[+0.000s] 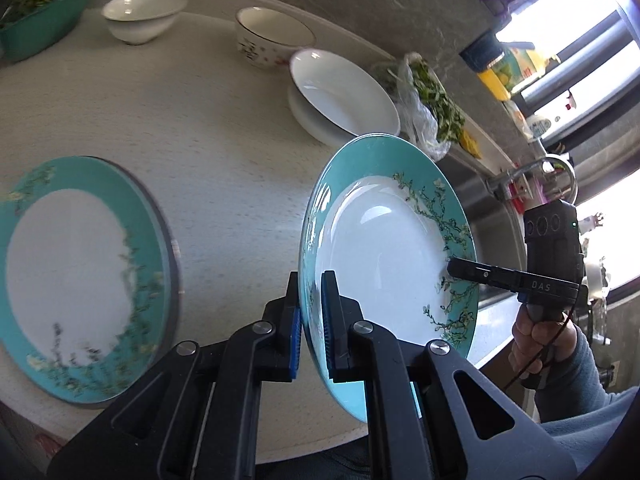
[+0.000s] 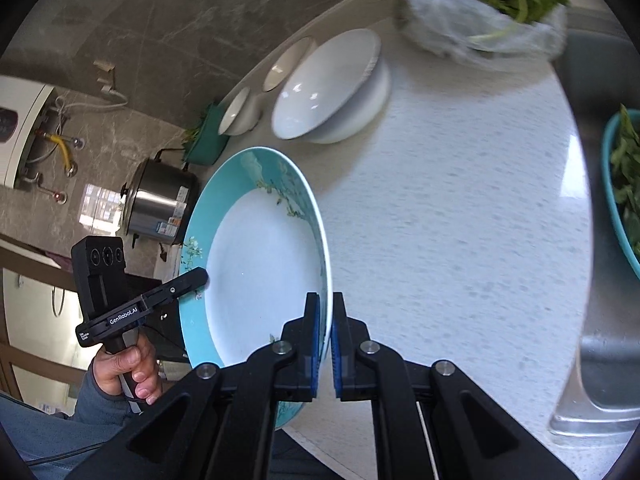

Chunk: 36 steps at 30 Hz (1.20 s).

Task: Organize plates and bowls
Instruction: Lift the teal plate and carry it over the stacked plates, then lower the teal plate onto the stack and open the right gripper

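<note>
A teal-rimmed plate with a white centre and blossom pattern (image 1: 384, 240) is held up above the counter, tilted on edge. My left gripper (image 1: 311, 312) is shut on its near rim. My right gripper (image 2: 325, 340) is shut on the opposite rim of the same plate (image 2: 260, 264); it shows in the left wrist view (image 1: 460, 269) at the plate's right edge. A second matching teal plate (image 1: 80, 276) lies flat on the counter at the left. Two stacked white shallow bowls (image 1: 344, 96) sit further back, with a floral bowl (image 1: 272, 38) and a plain white bowl (image 1: 142, 16) behind.
A plastic bag of greens (image 1: 428, 104) lies by the stacked bowls. A teal dish of greens (image 1: 40, 12) stands at the far left. The sink with its tap (image 1: 536, 176) lies to the right. A steel cooker (image 2: 160, 204) stands beyond the counter end.
</note>
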Each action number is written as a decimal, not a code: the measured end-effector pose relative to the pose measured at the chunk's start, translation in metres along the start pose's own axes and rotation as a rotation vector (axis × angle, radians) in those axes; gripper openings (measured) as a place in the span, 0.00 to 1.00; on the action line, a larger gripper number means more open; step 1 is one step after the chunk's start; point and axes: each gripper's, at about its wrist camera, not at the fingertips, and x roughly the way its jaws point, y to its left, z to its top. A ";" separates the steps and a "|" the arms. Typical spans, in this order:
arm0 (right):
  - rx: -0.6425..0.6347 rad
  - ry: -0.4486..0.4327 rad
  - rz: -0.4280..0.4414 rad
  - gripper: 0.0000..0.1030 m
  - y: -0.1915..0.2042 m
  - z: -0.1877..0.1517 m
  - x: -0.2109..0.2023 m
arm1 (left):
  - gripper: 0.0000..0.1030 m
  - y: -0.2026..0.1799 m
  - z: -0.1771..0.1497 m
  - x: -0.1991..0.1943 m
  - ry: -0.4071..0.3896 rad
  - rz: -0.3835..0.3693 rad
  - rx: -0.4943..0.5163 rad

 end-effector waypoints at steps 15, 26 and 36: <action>-0.160 0.129 0.073 0.08 0.113 0.029 0.102 | 0.07 0.117 -0.018 -0.118 -0.133 0.090 -0.152; -0.192 0.194 0.042 0.08 0.155 0.035 0.183 | 0.07 0.227 -0.022 -0.137 -0.124 0.128 -0.222; -0.185 0.215 -0.035 0.09 0.157 0.034 0.215 | 0.09 0.269 -0.021 -0.119 -0.065 0.148 -0.179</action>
